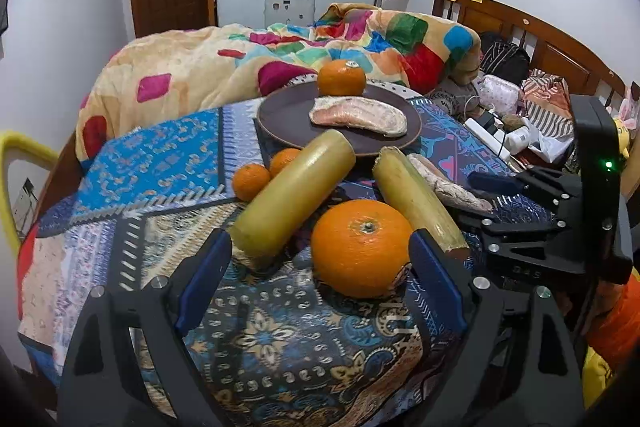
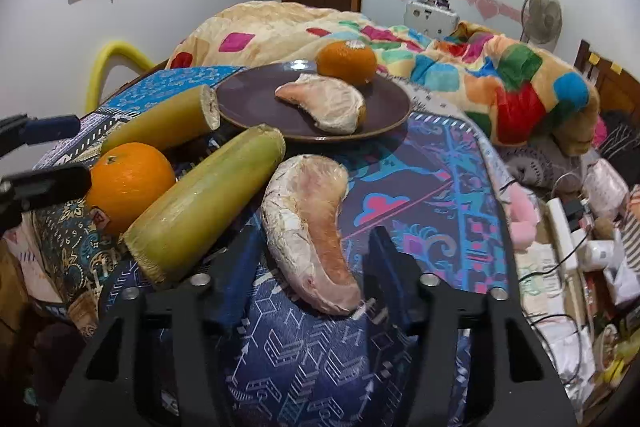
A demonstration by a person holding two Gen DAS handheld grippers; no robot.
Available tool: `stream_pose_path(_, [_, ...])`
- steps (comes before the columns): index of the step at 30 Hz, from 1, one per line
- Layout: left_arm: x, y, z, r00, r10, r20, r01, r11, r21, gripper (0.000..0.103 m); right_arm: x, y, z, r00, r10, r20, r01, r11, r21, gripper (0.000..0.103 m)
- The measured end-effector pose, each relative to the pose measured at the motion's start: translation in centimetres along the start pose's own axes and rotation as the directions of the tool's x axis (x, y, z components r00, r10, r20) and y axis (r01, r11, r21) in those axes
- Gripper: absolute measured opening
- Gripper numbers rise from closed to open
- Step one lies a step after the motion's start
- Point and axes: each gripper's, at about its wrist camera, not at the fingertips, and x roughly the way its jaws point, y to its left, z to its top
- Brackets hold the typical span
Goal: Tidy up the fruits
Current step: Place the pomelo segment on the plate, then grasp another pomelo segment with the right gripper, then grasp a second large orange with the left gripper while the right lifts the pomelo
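The left hand-held gripper (image 1: 320,263) stands released, its blue fingers spread around the big orange (image 1: 361,247) on the patterned cloth of the desk (image 1: 168,155), the right finger touching or nearly touching the fruit. The right hand-held gripper (image 2: 308,267) is likewise released, straddling the near end of a peeled pomelo segment (image 2: 308,227). Two sugarcane pieces (image 1: 294,191) (image 1: 416,203) lie between them. Farther back, the dark plate (image 1: 280,119) carries another pomelo segment (image 1: 358,121) and a tangerine (image 1: 342,77); two small tangerines (image 1: 251,181) sit left of the cane.
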Motion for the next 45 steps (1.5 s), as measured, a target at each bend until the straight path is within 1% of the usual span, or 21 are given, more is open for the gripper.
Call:
stream_pose_path(2, [0.7,-0.2,-0.3,1.000,-0.002,-0.014,0.002,1.000,-0.008,0.091,-0.1,-0.2,-0.3,1.000,0.020,0.007,-0.020,1.000,0.017,0.049])
stream_pose_path(4, [0.9,-0.2,-0.4,1.000,-0.024,-0.012,0.024,0.999,-0.031,0.091,-0.4,-0.4,-0.6,0.999,0.037,0.006,-0.037,0.999,0.023,0.039])
stream_pose_path(8, [1.4,-0.4,-0.5,0.999,-0.036,-0.024,0.035,0.999,-0.042,0.090,-1.6,-0.4,-1.5,1.000,0.028,-0.008,-0.028,1.000,-0.001,0.037])
stream_pose_path(10, [1.9,-0.7,-0.5,0.999,-0.035,-0.036,0.033,0.999,-0.039,0.087,-2.4,-0.7,-2.0,0.999,0.032,-0.017,-0.032,0.999,-0.002,0.035])
stream_pose_path(14, [2.6,-1.0,-0.5,0.998,-0.051,-0.044,0.049,0.998,-0.045,0.079,-3.4,-1.3,-2.5,0.998,0.051,-0.038,-0.051,0.999,0.012,0.035])
stream_pose_path(16, [3.0,-1.2,-0.5,0.997,-0.056,-0.049,0.053,0.997,-0.047,0.074,-3.4,-1.4,-2.3,0.997,0.060,-0.041,-0.059,0.998,0.025,0.036])
stream_pose_path(19, [3.5,-1.3,-0.5,0.996,-0.065,-0.060,0.062,0.997,-0.050,0.070,-2.9,-1.3,-1.9,0.997,0.072,-0.043,-0.070,0.997,0.033,0.038])
stream_pose_path(22, [4.0,-1.4,-0.6,0.995,-0.071,-0.069,0.068,0.996,-0.053,0.068,-1.9,-1.3,-1.3,0.997,0.069,-0.046,-0.067,0.997,0.042,0.043])
stream_pose_path(24, [4.2,-1.5,-0.5,0.994,-0.081,-0.076,0.077,0.996,-0.053,0.065,-1.2,-1.2,-1.1,0.997,0.060,-0.042,-0.058,0.997,0.044,0.043])
stream_pose_path(27, [4.3,-1.6,-0.4,0.994,-0.077,-0.071,0.073,0.996,-0.052,0.065,-0.8,-1.1,-1.0,0.999,0.043,-0.029,-0.042,0.998,0.039,0.043])
stream_pose_path(32, [4.1,-1.7,-0.2,0.994,-0.076,-0.074,0.072,0.996,-0.055,0.064,-1.3,-1.1,-1.2,0.999,0.037,-0.005,-0.037,0.999,0.028,0.038])
stream_pose_path(35, [3.1,-1.4,0.4,0.996,-0.086,-0.038,0.082,0.993,-0.080,0.064,-1.6,-1.1,-1.0,0.999,0.041,0.001,-0.041,0.999,0.024,0.036])
stream_pose_path(38, [1.9,-1.3,1.3,0.997,-0.083,0.004,0.083,0.994,-0.076,0.064,-2.2,-1.3,-0.8,0.999,0.041,0.021,-0.042,0.999,0.030,0.031])
stream_pose_path(39, [1.5,-1.3,1.6,0.997,-0.082,0.014,0.083,0.994,-0.073,0.064,-2.5,-1.3,-0.6,0.998,0.044,0.033,-0.045,0.998,0.032,0.025])
stream_pose_path(40, [1.2,-1.3,1.9,0.996,-0.081,0.023,0.082,0.994,-0.069,0.064,-2.8,-1.3,-0.4,0.998,0.036,0.043,-0.037,0.999,0.028,0.023])
stream_pose_path(45, [-0.1,-0.9,3.4,0.996,-0.060,0.063,0.064,0.996,-0.056,0.064,-3.5,-1.4,0.5,0.997,0.021,0.076,-0.023,0.999,0.024,0.021])
